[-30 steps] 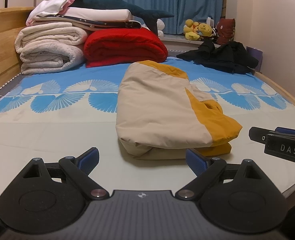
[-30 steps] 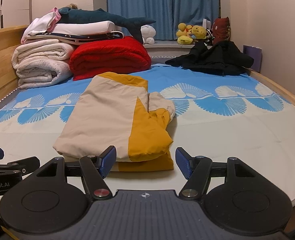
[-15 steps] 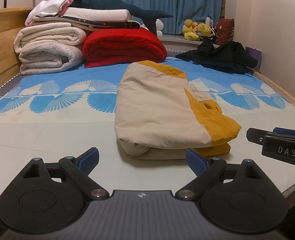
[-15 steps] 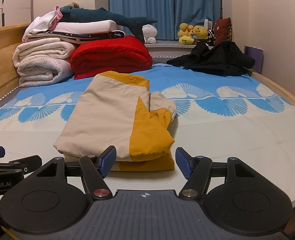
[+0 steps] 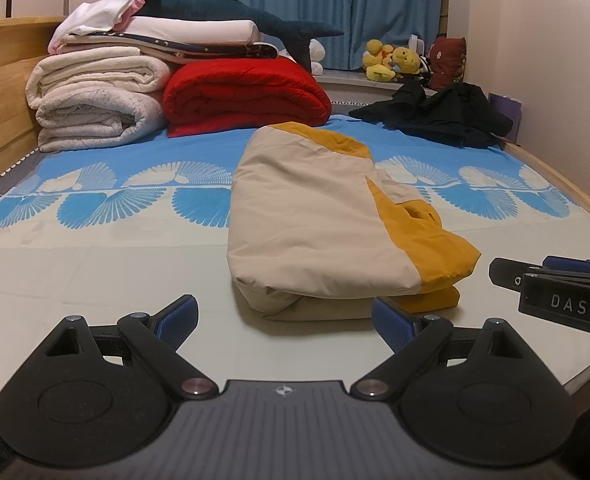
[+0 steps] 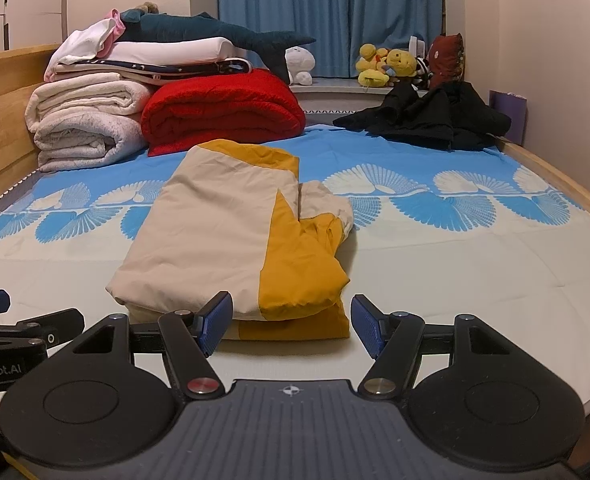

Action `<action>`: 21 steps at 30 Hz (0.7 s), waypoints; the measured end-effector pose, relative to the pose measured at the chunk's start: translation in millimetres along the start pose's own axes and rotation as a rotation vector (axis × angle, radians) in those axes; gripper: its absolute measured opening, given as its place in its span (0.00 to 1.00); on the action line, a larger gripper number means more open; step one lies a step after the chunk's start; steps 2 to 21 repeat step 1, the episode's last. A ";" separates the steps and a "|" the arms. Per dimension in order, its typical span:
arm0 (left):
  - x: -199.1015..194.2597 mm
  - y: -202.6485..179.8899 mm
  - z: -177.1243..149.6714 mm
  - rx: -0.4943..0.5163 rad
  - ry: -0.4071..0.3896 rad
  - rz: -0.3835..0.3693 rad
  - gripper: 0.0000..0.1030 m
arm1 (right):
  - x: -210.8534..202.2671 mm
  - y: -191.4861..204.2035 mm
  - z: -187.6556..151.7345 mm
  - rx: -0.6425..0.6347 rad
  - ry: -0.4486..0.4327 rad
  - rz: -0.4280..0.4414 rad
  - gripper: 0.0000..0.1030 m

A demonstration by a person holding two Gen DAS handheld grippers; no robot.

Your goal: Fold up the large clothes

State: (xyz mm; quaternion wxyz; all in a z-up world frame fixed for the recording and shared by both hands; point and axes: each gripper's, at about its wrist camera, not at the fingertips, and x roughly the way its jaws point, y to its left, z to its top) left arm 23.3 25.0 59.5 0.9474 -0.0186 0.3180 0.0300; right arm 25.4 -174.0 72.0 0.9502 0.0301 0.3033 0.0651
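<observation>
A beige and mustard garment lies folded into a long bundle on the bed sheet, its near end a short way ahead of both grippers. My left gripper hovers open over the sheet just short of the bundle's near edge, nothing between its blue pads. My right gripper is open too, its pads apart in front of the mustard corner without touching it. Each gripper shows at the edge of the other's view.
A heap of black clothes lies at the far right of the bed. Folded white blankets, a red blanket and a plush shark are stacked at the far left. Wooden bed rails run along both sides.
</observation>
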 end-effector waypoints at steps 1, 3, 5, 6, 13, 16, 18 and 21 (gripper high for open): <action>0.2 0.1 -0.1 -0.001 0.001 0.000 0.93 | 0.0 0.0 0.0 0.000 0.000 0.000 0.65; 0.2 0.1 -0.1 -0.001 0.001 0.000 0.93 | 0.0 0.0 0.0 0.000 0.000 0.000 0.65; 0.2 0.1 -0.1 -0.001 0.001 0.000 0.93 | 0.0 0.0 0.0 0.000 0.000 0.000 0.65; 0.2 0.1 -0.1 -0.001 0.001 0.000 0.93 | 0.0 0.0 0.0 0.000 0.000 0.000 0.65; 0.2 0.1 -0.1 -0.001 0.001 0.000 0.93 | 0.0 0.0 0.0 0.000 0.000 0.000 0.65; 0.2 0.1 -0.1 -0.001 0.001 0.000 0.93 | 0.0 0.0 0.0 0.000 0.000 0.000 0.65; 0.2 0.1 -0.1 -0.001 0.001 0.000 0.93 | 0.0 0.0 0.0 0.000 0.000 0.000 0.65; 0.2 0.1 -0.1 -0.001 0.001 0.000 0.93 | 0.0 0.0 0.0 0.000 0.000 0.000 0.65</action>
